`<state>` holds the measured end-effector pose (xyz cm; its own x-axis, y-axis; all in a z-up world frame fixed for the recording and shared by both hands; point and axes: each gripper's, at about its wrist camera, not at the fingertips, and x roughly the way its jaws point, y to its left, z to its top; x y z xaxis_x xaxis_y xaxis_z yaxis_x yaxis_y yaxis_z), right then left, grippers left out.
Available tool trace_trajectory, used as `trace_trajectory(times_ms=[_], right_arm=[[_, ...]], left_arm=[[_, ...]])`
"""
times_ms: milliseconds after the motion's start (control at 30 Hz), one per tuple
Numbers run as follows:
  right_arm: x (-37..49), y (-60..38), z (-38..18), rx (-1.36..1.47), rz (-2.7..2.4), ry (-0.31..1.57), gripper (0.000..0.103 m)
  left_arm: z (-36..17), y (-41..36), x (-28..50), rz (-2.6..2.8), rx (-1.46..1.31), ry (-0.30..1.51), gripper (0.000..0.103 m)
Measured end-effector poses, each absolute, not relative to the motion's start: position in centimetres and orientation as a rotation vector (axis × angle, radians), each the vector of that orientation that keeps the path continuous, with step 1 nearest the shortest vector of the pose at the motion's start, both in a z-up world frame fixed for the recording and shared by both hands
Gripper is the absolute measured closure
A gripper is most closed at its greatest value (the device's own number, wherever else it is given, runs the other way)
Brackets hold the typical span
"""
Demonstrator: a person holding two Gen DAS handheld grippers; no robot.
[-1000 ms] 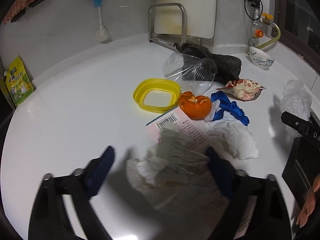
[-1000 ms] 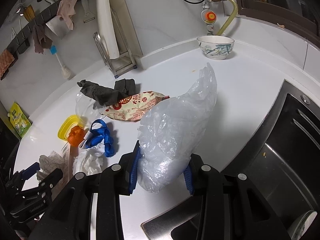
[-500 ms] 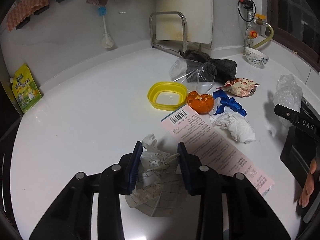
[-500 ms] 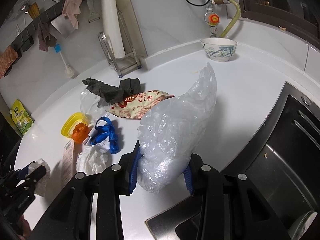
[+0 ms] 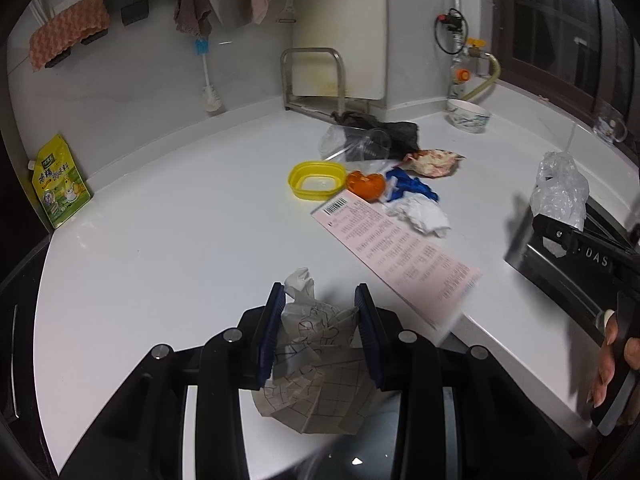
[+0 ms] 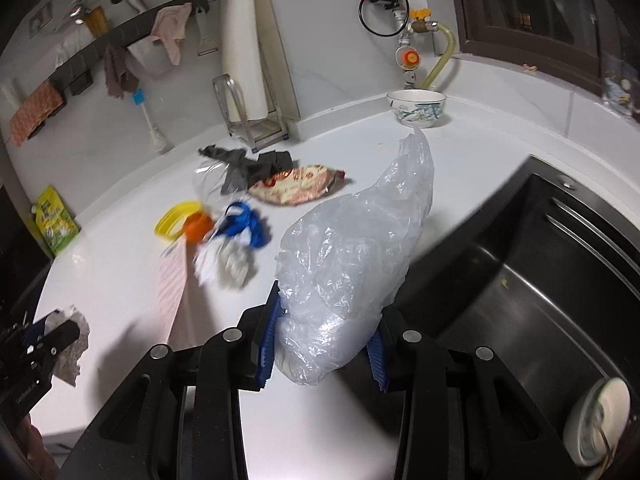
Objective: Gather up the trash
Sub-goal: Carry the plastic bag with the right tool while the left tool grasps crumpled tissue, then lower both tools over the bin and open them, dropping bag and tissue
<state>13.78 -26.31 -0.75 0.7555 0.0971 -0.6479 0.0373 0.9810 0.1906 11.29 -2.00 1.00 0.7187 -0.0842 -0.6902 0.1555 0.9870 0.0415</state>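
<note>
Nearest, the left gripper (image 5: 320, 332) has its blue pads pinched on a crumpled wad of grid-printed paper (image 5: 316, 364), the jaws having just been closing around it, and the wad hangs over the near edge of the white counter (image 5: 168, 240). Beside it on the right, at the counter's right edge where the dark sink (image 6: 520, 280) begins, the right gripper (image 6: 326, 344) is clamped on the bunched end of a clear plastic bag (image 6: 352, 248), whose free end points toward the back wall. Just beyond the wad a long pink printed slip (image 5: 396, 244) lies flat, running from near the front edge toward the middle. At its far end sit a crumpled white tissue (image 5: 420, 216), a blue strip (image 5: 412, 188), a piece of orange peel (image 5: 366, 186) and a yellow lid (image 5: 316, 180), close together, with a snack wrapper (image 5: 432, 160) and a clear cup (image 5: 360, 146) farther back near a dark cloth (image 5: 384, 130). The step in hand looks like carrying the first gathered piece to the bag. Next, the bag's mouth must be found and held open, which is awkward with the bag gripped bunched; otherwise the wad may miss.
</note>
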Motion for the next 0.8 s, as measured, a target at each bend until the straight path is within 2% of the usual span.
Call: trace_trajectory(times_ms=[467, 800], right_arm=[[-2.0, -21.7, -3.3, 0.260, 0.066, 0.766, 0.067], [-6.2, -18.7, -5.3, 0.208, 0.106, 0.831, 0.066]], left_arm=[[-1.0, -3.1, 1.5, -0.307, 0.109, 0.749, 0.067], [-3.1, -3.2, -1.2, -0.366, 0.123, 0.770, 0.067]])
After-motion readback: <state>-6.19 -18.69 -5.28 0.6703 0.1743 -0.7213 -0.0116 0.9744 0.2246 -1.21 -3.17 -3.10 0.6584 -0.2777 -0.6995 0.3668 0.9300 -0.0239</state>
